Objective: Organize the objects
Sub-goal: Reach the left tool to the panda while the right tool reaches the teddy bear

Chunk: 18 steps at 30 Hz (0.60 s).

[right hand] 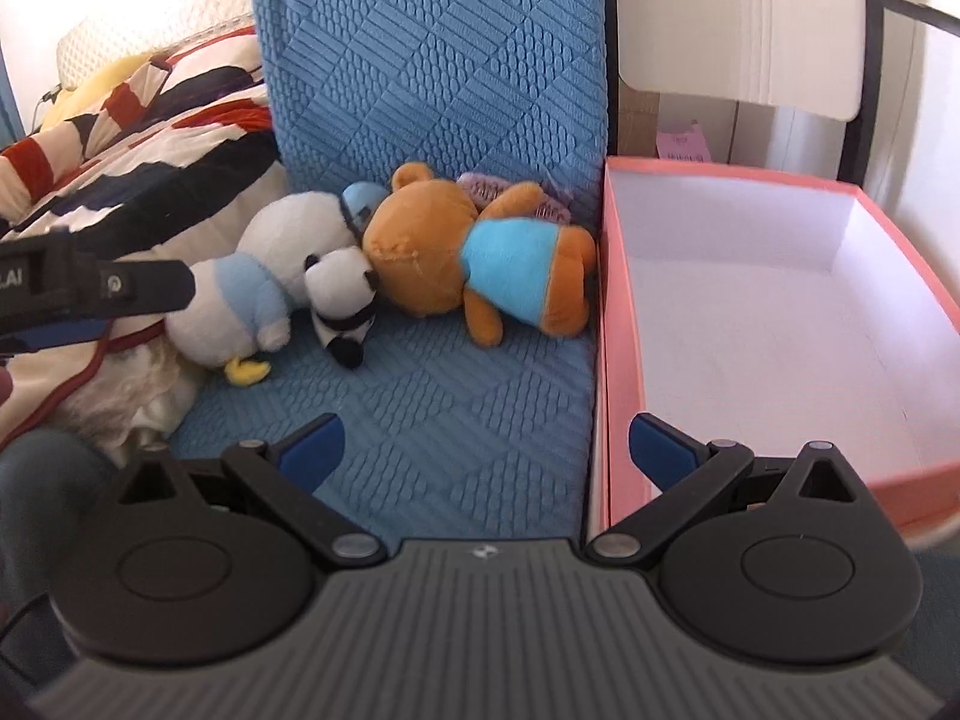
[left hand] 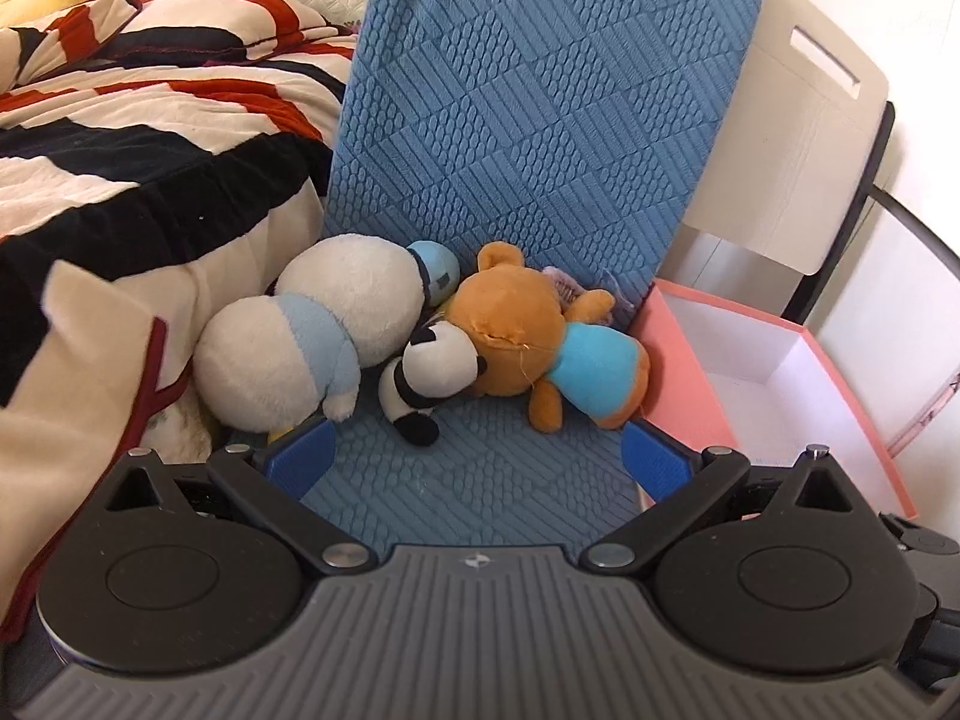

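White letters "LAI" on the left claw (right hand: 96,291), cut off at the frame edge

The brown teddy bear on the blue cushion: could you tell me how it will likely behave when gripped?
The brown teddy bear looks soft and stuffed, so it will probably squash and feel light. Its limbs splay loosely, so they will likely dangle. Lying flat, it seems unlikely to roll.

Bare blue textured seat cushion (right hand: 456,396) lies open at 6 o'clock of three huddled plush toys (right hand: 384,264); upright blue backrest (right hand: 432,60) blocks 12, pink cardboard box wall (right hand: 621,324) 3, striped blanket (right hand: 138,138) 9.
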Each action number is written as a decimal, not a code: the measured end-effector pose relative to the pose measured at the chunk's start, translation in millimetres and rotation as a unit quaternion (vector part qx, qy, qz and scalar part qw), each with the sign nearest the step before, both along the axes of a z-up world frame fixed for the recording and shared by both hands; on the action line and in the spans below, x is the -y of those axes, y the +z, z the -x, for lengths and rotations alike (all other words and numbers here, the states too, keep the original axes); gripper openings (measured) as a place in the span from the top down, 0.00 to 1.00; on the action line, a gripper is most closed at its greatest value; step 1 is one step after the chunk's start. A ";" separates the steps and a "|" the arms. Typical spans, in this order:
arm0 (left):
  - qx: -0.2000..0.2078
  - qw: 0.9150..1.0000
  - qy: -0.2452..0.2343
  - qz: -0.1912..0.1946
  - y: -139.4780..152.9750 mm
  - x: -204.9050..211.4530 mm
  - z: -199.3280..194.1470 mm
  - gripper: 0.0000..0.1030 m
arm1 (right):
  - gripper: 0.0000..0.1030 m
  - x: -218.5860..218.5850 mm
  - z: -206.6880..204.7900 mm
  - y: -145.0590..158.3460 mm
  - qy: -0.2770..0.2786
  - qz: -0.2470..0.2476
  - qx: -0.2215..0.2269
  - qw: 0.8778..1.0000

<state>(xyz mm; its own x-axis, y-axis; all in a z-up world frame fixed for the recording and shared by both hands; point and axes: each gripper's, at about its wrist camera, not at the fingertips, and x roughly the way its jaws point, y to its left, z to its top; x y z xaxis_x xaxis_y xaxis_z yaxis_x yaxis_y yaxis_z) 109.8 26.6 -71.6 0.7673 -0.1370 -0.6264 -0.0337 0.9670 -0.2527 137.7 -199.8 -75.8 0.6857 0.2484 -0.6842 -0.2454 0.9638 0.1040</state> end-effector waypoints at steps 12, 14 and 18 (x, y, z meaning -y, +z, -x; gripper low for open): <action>-0.017 0.999 0.019 0.020 -44.0 -26.9 -75.8 0.00 | 0.00 -24.6 -50.2 -26.1 0.042 0.033 0.028 0.998; -0.023 0.999 0.020 0.026 -48.6 -30.6 -89.3 0.00 | 0.00 -30.2 -57.3 -27.8 0.048 0.045 0.037 0.997; -0.036 0.999 0.008 0.033 -58.0 -34.3 -117.0 0.01 | 0.00 -40.0 -74.2 -28.5 0.057 0.066 0.056 0.995</action>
